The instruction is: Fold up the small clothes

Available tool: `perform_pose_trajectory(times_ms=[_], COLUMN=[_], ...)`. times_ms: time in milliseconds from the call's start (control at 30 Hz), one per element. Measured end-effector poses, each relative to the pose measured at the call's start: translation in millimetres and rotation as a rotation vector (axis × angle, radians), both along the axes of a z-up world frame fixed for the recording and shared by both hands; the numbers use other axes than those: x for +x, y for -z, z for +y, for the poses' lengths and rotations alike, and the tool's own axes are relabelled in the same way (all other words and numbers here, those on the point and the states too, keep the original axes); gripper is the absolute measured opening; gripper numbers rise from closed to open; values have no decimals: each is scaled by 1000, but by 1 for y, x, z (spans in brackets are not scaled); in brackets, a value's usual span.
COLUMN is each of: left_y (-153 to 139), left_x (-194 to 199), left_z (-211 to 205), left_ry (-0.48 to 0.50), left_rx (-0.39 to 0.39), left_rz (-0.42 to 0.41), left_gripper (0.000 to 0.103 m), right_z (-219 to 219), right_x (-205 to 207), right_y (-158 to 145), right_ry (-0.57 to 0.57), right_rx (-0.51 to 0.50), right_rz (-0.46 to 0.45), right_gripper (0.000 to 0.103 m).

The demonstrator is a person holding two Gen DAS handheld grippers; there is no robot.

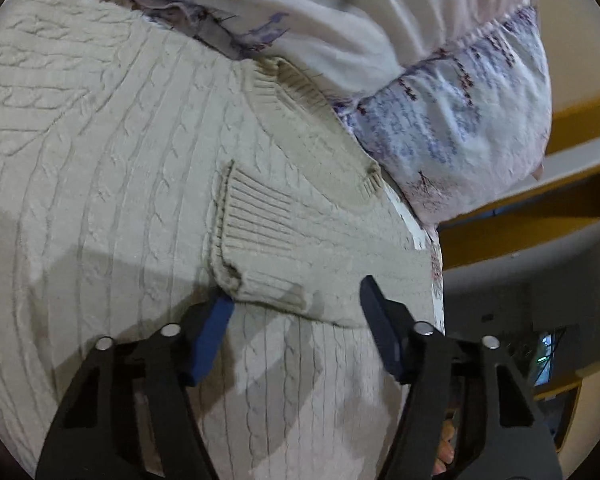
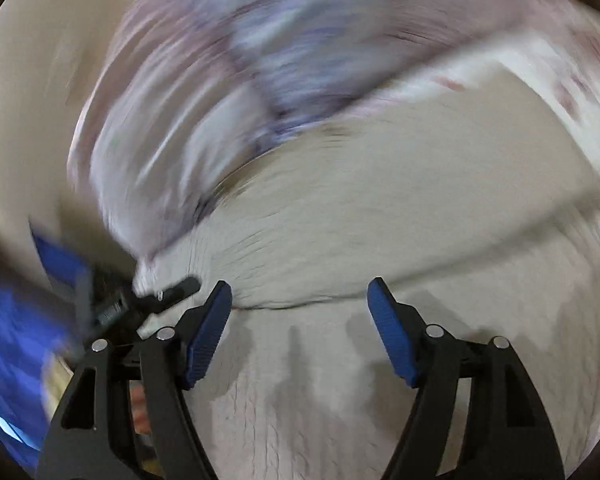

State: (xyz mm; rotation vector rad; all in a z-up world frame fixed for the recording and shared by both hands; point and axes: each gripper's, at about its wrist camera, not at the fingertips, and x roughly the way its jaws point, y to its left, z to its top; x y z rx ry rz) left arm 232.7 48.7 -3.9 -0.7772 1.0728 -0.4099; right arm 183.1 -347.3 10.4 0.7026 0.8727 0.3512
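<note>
A cream cable-knit sweater point(image 1: 100, 160) lies spread on the bed. One sleeve is folded across its body, with the ribbed cuff point(image 1: 252, 216) lying just ahead of my left gripper point(image 1: 296, 296). The left gripper is open and empty, its left fingertip point(image 1: 220, 312) touching the sleeve's edge. In the right wrist view, which is blurred by motion, the sweater point(image 2: 340, 208) fills the middle and my right gripper point(image 2: 300, 292) is open and empty above a fold edge of the knit.
A floral pillow point(image 1: 460, 120) and quilt point(image 1: 320, 8) lie against the sweater's far edge; they also show in the right wrist view point(image 2: 220, 80). The bed edge point(image 1: 438, 272) drops off at the right, with yellow furniture point(image 1: 520, 232) beyond. The other gripper point(image 2: 120, 300) shows at left.
</note>
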Motion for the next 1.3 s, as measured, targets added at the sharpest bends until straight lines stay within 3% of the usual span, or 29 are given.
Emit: perform_pose_trajectory(times_ms=[100, 133, 167, 333, 433, 500, 533, 567, 600, 700, 867, 900, 933, 967, 1000, 1100, 1200, 1300], left_y=[3, 4, 3, -19, -40, -36, -33, -24, -19, -5, 1, -1, -3, -7, -12, -29, -43, -42], left_x=[10, 13, 19, 32, 29, 30, 31, 32, 32, 30, 27, 25, 22, 18, 11, -8, -27, -45], left_z=[-1, 0, -2, 3, 21, 31, 34, 38, 39, 37, 37, 38, 41, 44, 50, 69, 98, 142], left_ry=[-21, -21, -15, -9, -60, -75, -76, -75, -70, -58, -50, -45, -45, -47, -50, -53, -99, -184], left_rx=[-14, -12, 12, 89, 186, 211, 216, 225, 230, 256, 305, 302, 295, 286, 275, 240, 226, 224], left_rz=[3, 0, -14, -115, -212, -199, -184, -157, -142, -108, -110, -113, -118, -128, -148, -201, -233, -223], left_gripper=[32, 15, 9, 7, 7, 7, 7, 7, 8, 8, 16, 21, 34, 45, 48, 57, 60, 60], right_z=[-41, -47, -56, -76, -76, -72, -71, -67, -66, -59, -44, -41, -38, -35, -31, -14, 21, 72], right_x=[0, 2, 3, 7, 9, 12, 14, 16, 15, 8, 10, 8, 6, 2, -4, -14, -3, 24], right_y=[20, 21, 25, 31, 31, 35, 38, 40, 41, 39, 29, 25, 22, 17, 10, -7, -24, -19], right_ry=[145, 177, 208, 341, 381, 390, 395, 402, 408, 430, 404, 400, 399, 396, 385, 344, 216, 34], right_rx=[108, 132, 165, 184, 156, 138, 117, 73, 40, -53, -243, -266, -286, -308, -330, -375, -423, -484], right_rz=[60, 69, 68, 38, 24, 33, 38, 43, 45, 22, 42, 46, 48, 43, 24, -37, -101, -110], right_gripper=[64, 63, 62, 54, 48, 40, 34, 18, 10, 8, 10, 16, 19, 29, 34, 37, 37, 37])
